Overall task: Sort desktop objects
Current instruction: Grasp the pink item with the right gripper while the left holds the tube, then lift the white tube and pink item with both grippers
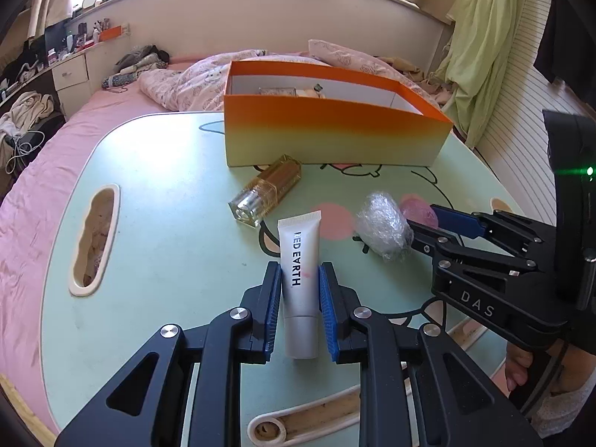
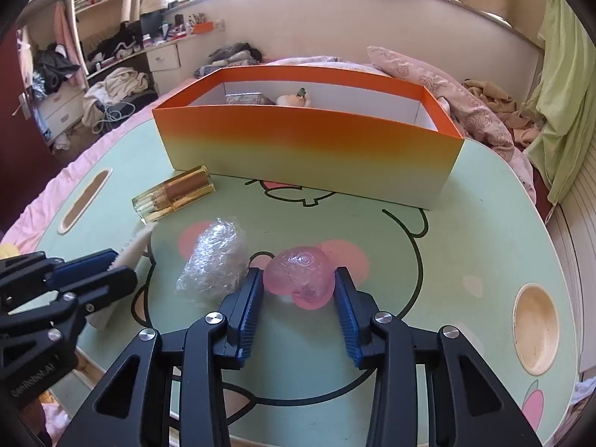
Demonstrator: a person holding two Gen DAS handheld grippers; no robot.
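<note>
Left tongs (image 1: pixel 300 305) clench the white tube (image 1: pixel 300 279) in front of the orange box (image 1: pixel 335 138) on the table (image 1: pixel 156 223) — right tongs (image 2: pixel 298 290) pinch the pink heart (image 2: pixel 300 279), beside the wrapped lump (image 2: pixel 216 264).

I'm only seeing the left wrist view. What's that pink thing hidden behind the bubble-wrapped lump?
Observer: A translucent pink heart, lying on the table.
Operator: Is the right gripper on it?
Observer: Yes. The right gripper straddles it, and both jaws look to be touching its sides.
Operator: Anything on the table further right?
Observer: Only a round recess sunk into the tabletop near its right edge.
</note>
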